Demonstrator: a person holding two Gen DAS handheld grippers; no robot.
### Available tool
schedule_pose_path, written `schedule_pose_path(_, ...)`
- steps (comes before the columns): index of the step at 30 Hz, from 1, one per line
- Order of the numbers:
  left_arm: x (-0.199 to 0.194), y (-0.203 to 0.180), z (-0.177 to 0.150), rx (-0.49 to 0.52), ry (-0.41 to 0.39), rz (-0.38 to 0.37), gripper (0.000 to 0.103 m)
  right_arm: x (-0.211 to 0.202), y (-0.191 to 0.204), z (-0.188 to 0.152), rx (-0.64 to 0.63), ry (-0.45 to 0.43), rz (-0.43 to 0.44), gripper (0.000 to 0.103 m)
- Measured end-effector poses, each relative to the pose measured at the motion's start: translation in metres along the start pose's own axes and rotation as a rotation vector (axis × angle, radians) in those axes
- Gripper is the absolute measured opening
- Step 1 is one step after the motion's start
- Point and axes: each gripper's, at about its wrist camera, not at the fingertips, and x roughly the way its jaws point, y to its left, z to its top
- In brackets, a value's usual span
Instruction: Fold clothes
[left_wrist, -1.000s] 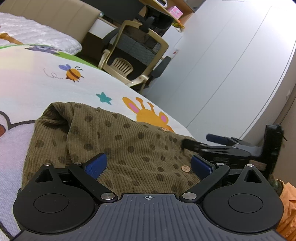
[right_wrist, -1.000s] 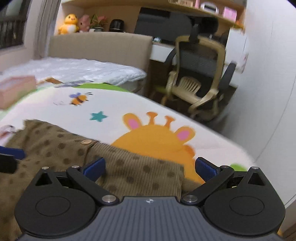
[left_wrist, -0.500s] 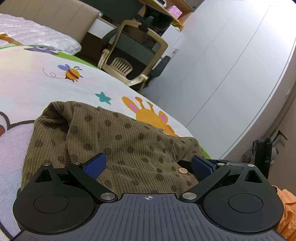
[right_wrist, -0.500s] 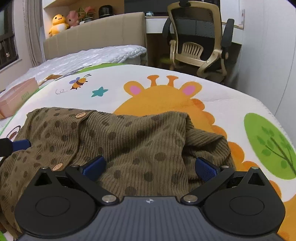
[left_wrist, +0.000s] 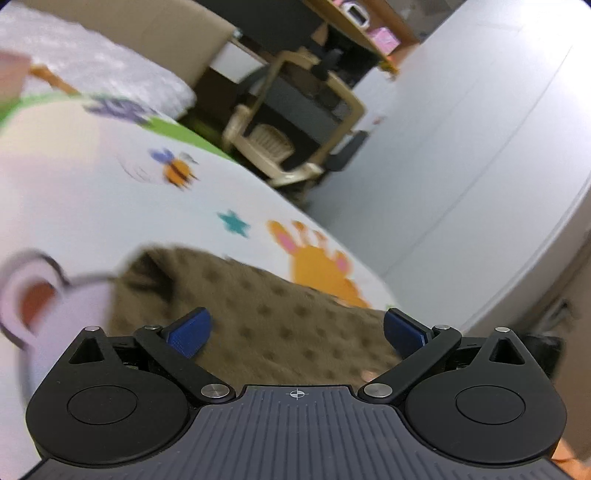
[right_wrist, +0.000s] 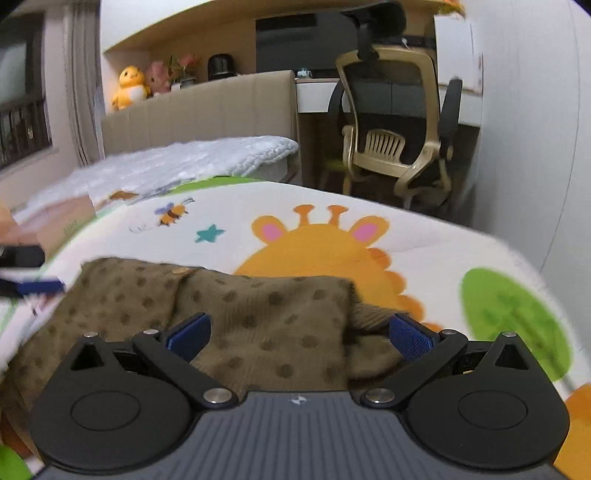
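Observation:
A brown corduroy garment with dark dots (left_wrist: 266, 317) lies folded on the cartoon-print bed sheet (left_wrist: 92, 206); it also shows in the right wrist view (right_wrist: 266, 317). My left gripper (left_wrist: 295, 332) is open and empty, hovering above the garment's near edge. My right gripper (right_wrist: 297, 332) is open and empty, just above the garment's right part. The left gripper's blue fingertip (right_wrist: 33, 286) shows at the left edge of the right wrist view. The left wrist view is motion-blurred.
An office chair (right_wrist: 395, 122) stands past the bed's far edge by a desk. A white quilt (right_wrist: 184, 162) and a pink box (right_wrist: 55, 218) lie at the head of the bed. An orange cloth (left_wrist: 570, 456) sits at bottom right.
Both grippers have lifted and tilted up from the garment. The left gripper moved left, away from the right one. The garment stays lying on the sheet.

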Motion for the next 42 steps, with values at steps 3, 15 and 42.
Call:
schedule_pose_path(3, 0.008, 0.002, 0.008, 0.056, 0.045, 0.167, 0.102, 0.016, -0.003, -0.012, -0.053, 0.081, -0.076, 0.103)
schedule_pose_path(15, 0.018, -0.010, 0.004, 0.077, 0.083, 0.098, 0.079, -0.030, 0.021, -0.001, -0.033, -0.068, 0.152, 0.103)
schedule_pose_path(42, 0.023, 0.020, 0.027, -0.114, 0.086, 0.028, 0.093, 0.000, 0.064, -0.030, -0.149, 0.037, 0.122, 0.103)
